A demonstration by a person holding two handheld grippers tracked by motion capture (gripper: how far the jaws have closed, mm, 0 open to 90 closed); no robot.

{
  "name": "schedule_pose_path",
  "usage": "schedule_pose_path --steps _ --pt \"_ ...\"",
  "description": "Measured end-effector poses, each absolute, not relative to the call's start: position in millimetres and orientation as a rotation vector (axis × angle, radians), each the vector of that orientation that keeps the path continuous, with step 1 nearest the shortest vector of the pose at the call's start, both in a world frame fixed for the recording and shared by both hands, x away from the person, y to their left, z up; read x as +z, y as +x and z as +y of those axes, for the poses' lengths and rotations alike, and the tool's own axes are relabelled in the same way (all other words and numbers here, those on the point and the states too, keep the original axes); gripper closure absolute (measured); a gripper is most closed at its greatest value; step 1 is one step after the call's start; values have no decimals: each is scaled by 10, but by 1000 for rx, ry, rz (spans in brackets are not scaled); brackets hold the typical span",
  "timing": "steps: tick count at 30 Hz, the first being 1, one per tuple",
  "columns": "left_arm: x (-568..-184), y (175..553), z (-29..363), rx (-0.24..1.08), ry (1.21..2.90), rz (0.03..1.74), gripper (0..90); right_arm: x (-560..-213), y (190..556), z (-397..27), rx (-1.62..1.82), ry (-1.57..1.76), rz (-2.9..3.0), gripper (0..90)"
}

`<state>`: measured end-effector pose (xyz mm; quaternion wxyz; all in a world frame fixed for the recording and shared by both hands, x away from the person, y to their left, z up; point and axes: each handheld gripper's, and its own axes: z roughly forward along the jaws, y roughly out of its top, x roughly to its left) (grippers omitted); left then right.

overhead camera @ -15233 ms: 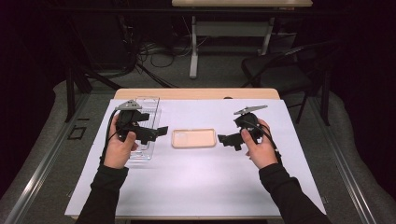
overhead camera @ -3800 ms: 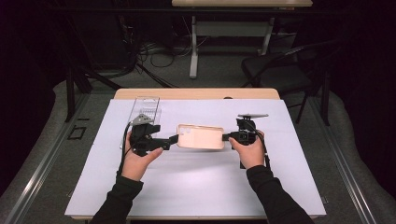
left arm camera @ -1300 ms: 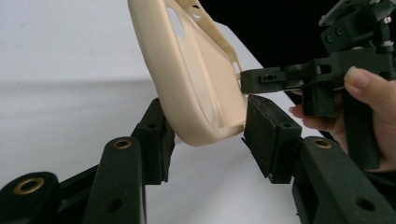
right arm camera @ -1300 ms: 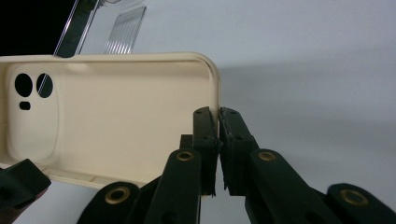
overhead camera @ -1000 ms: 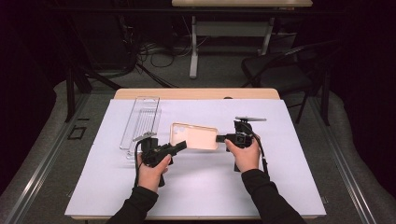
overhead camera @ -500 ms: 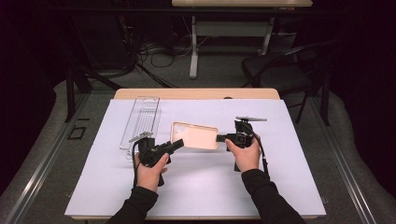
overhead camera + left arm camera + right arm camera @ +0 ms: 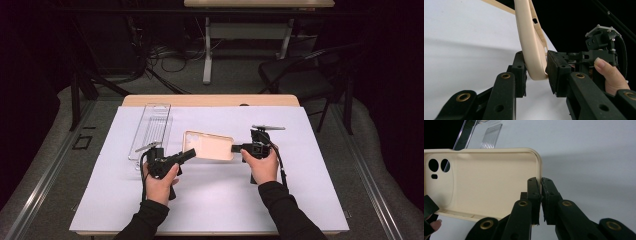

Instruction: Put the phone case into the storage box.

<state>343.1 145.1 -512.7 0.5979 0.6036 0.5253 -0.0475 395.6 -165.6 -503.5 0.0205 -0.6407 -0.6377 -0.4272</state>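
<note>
A cream phone case (image 7: pixel 207 145) hangs just above the white mat, its open side up and its camera holes to the left. My right gripper (image 7: pixel 235 148) is shut on the case's right rim (image 7: pixel 537 167), its pads (image 7: pixel 534 192) pinching the thin wall. My left gripper (image 7: pixel 189 155) reaches in from the lower left. Its jaws have just been closing on the case's near left corner (image 7: pixel 536 70), and both pads (image 7: pixel 554 72) now touch it. The right gripper (image 7: pixel 602 47) and a fingertip show behind the case in the left gripper view.
A clear plastic tray (image 7: pixel 151 130) lies on the white mat (image 7: pixel 300 190) at the back left, beyond my left hand. The tray (image 7: pixel 490 135) also shows past the case in the right gripper view. A wooden table edge (image 7: pixel 210 100) and dark chairs and cables lie beyond.
The left gripper's jaws have narrowed onto the case's near left corner. Both hands and the case have stayed in place.
</note>
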Motion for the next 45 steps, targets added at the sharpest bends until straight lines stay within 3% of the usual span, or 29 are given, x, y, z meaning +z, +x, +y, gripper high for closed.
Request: schedule_pose_path --steps 45 --pt "-5099 3413 1467 -115 1384 1240 738 -5295 3831 -1648 -1427 -1965 -1881 864"
